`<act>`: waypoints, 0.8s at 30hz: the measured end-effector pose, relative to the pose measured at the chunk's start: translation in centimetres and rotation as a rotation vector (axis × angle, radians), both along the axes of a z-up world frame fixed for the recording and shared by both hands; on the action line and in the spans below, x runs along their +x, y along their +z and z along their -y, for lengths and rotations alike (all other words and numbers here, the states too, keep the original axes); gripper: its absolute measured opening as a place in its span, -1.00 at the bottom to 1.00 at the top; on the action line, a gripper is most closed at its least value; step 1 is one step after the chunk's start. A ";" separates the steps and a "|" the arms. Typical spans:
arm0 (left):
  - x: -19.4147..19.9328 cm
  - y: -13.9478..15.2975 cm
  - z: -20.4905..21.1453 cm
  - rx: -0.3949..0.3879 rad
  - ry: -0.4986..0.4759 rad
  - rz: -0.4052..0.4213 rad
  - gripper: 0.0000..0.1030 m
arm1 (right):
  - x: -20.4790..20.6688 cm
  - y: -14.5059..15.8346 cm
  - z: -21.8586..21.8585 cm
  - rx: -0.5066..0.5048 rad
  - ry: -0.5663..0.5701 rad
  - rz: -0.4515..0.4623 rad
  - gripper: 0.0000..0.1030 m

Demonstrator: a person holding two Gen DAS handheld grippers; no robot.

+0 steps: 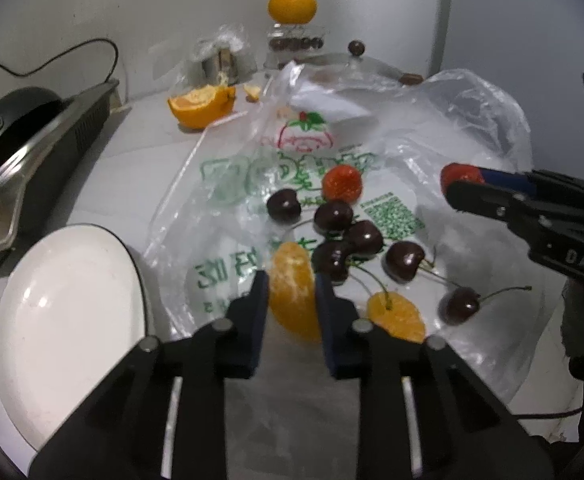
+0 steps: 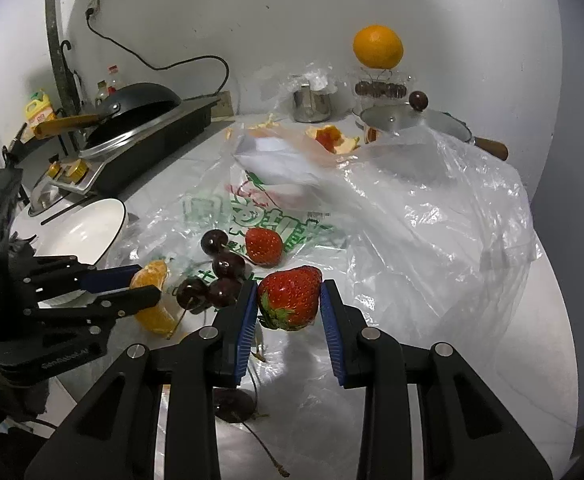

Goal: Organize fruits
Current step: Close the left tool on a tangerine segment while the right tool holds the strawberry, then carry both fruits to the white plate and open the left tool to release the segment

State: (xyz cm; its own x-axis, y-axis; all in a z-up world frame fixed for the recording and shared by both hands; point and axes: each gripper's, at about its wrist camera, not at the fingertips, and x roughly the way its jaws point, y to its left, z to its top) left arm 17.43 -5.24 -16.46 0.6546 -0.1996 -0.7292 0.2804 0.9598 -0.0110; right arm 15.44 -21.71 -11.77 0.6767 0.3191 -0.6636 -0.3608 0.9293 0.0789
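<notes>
While the right gripper [image 2: 289, 304] was clamped on a strawberry [image 2: 290, 297], the left gripper [image 1: 292, 280] was pinching an orange segment [image 1: 293, 294] near the white bowl [image 1: 68, 312].

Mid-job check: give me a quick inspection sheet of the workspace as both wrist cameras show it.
Surface: pale counter, mostly under a printed plastic bag.
Job's things: cherries, loose strawberry, second orange segment, white bowl with nothing in it.
Clutter: orange peel, whole orange on a clear box, lidded pot.
Grippers: left gripper shut on orange segment; right gripper shut on strawberry.
Cables: black cord from wall socket.
Surroundings: cooktop with pan, white wall.
</notes>
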 end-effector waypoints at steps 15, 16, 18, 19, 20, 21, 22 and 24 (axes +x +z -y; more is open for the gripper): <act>-1.6 -0.2 0.9 0.042 -0.064 0.069 -0.56 | -1.0 1.2 -0.3 -0.009 -0.007 0.027 -0.34; -1.6 -0.1 0.9 0.037 -0.065 0.070 -0.56 | -1.0 1.2 -0.3 -0.010 -0.009 0.026 -0.34; -1.7 -0.1 0.8 0.027 -0.066 0.076 -0.58 | -0.9 1.3 -0.2 -0.012 -0.012 0.027 -0.34; -1.8 -0.1 0.8 0.026 -0.069 0.079 -0.59 | -0.9 1.3 -0.2 -0.013 -0.013 0.028 -0.34; -2.0 0.0 0.8 0.025 -0.069 0.083 -0.59 | -0.9 1.3 -0.2 -0.013 -0.015 0.029 -0.34; -2.0 0.0 0.8 0.019 -0.066 0.084 -0.61 | -0.9 1.4 -0.2 -0.013 -0.016 0.031 -0.34; -2.1 0.1 0.7 0.011 -0.064 0.085 -0.62 | -0.9 1.4 -0.3 -0.013 -0.015 0.032 -0.34; -2.2 0.4 0.6 -0.002 -0.061 0.091 -0.62 | -0.9 1.7 -0.4 -0.014 -0.014 0.041 -0.34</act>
State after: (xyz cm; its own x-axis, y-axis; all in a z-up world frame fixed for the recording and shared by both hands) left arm 15.23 -5.82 -16.03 0.7046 -0.2422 -0.6670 0.3382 0.9409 0.0156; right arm 14.50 -21.31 -10.12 0.7076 0.3007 -0.6394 -0.3507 0.9351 0.0516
